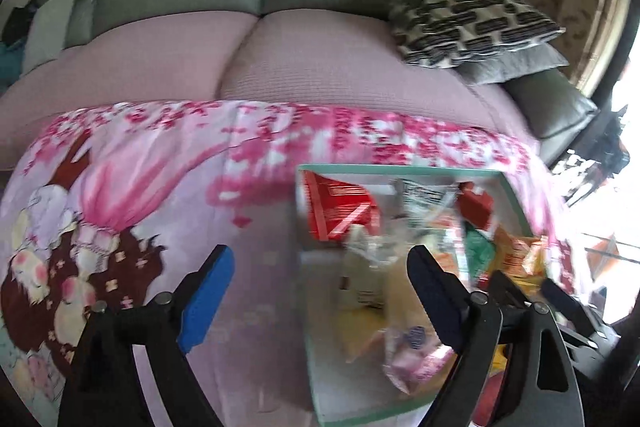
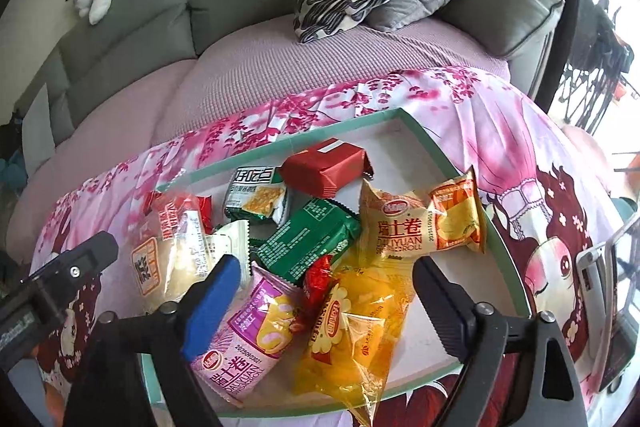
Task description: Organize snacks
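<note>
Right wrist view: right gripper [image 2: 320,303] is hanging over a teal-rimmed tray [image 2: 424,135] heaped with snack packets; its fingers are spread wide, gripping nothing.
Left wrist view: left gripper [image 1: 320,291] is also spread wide and empty, straddling the tray's left rim [image 1: 304,267]; this picture is blurring with motion.
Step in hand: judging by the poses, the sorting is only beginning, with a first packet being chosen.
Between right fingers: a yellow bag [image 2: 352,331] and a small red wrapper [image 2: 316,279] are lying in the gap.
By right gripper's left finger [image 2: 212,307]: a pink roll pack [image 2: 244,331] is lying just beside the blue pad, partly under it.
Beyond right fingertips: a green pack [image 2: 312,239], an orange roll pack [image 2: 424,223] and a red pack [image 2: 324,167] are lying further off.
Next move calls for: lowering onto one packet, probably the yellow bag, and closing on it alone, since neighbours are overlapping.
Left gripper's task thing: packets are lying mostly towards its right finger [image 1: 432,291], too smeared to name.
</note>
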Demonstrator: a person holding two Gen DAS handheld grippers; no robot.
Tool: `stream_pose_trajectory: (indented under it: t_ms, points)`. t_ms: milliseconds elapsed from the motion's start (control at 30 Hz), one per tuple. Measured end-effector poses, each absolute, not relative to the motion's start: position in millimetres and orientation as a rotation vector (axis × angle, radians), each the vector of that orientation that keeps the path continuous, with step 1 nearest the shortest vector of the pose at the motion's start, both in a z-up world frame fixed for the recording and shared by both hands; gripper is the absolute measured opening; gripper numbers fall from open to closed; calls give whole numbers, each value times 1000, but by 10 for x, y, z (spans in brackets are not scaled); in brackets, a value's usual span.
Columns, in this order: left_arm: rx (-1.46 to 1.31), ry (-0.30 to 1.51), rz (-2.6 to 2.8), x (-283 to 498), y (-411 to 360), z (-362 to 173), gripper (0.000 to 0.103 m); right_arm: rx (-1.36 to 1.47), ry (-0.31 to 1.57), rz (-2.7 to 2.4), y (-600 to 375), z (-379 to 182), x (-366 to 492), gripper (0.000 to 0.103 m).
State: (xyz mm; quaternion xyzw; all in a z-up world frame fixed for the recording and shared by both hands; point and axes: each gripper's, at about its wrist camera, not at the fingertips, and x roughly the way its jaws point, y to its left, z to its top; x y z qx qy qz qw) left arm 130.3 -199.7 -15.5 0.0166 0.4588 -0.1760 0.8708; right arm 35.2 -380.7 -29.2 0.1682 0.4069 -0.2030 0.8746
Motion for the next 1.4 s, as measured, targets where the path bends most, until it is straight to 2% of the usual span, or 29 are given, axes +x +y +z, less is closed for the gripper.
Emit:
stream_pose_trajectory:
  t_ms: [67,100,133,167,867,1400]
  points:
    - [56,945,-313,1319,-1957,-196,93,337,845,-428,-3791,-285,356,103]
    - [66,940,-290,1328,-1940,-211,94,331,839,-431,-3785,-277,355,103]
    - [77,940,-266,1346,-1918,-237,102,327,834,-432,-3783,-269,351,103]
    - [79,941,-252,1355,-1903,-250,103,325,827,-429,-3782,-259,347,103]
    - [96,913,-167,1269,-1717,-122,103,275,817,-374,-3527,-146,325,103]
    - [189,1018,25,847,-992,-213,103,177,862,-250,-2766,-108,45,103]
